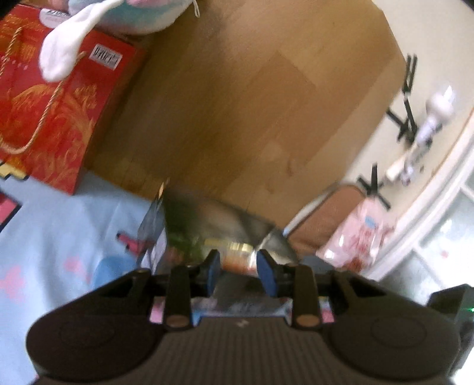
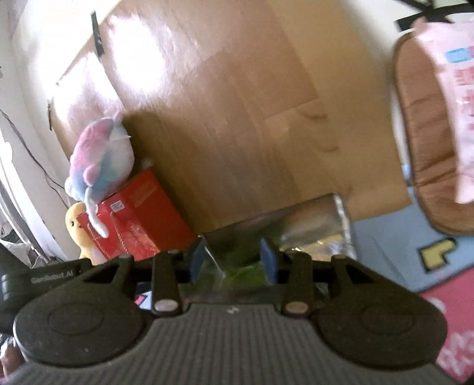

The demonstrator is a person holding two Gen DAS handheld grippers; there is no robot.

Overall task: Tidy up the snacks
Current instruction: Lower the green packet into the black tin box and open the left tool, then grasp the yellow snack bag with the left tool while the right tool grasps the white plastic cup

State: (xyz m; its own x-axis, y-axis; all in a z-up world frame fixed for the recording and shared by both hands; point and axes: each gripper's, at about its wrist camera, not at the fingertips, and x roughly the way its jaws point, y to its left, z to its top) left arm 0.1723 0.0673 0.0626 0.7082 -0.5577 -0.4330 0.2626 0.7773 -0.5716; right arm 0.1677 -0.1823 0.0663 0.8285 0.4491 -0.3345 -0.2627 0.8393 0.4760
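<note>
Both claws straddle one silver snack bag (image 2: pixel 311 225), pads apart.

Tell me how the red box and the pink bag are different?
The red box is stiff with gold patterns and a rope handle; the pink bag is soft, crinkly and shiny. A plush toy lies on the red box; the pink bag leans on a brown cushion. Both carry printing.

Gift box: red gift box (image 1: pixel 56 118) with gold cord handle, standing on blue printed cloth (image 1: pixel 59 237).
Toys: pastel plush toy (image 2: pixel 100 160) atop it; yellow plush (image 2: pixel 78 234) beside.
Backdrop: wooden board (image 1: pixel 251 103).
</note>
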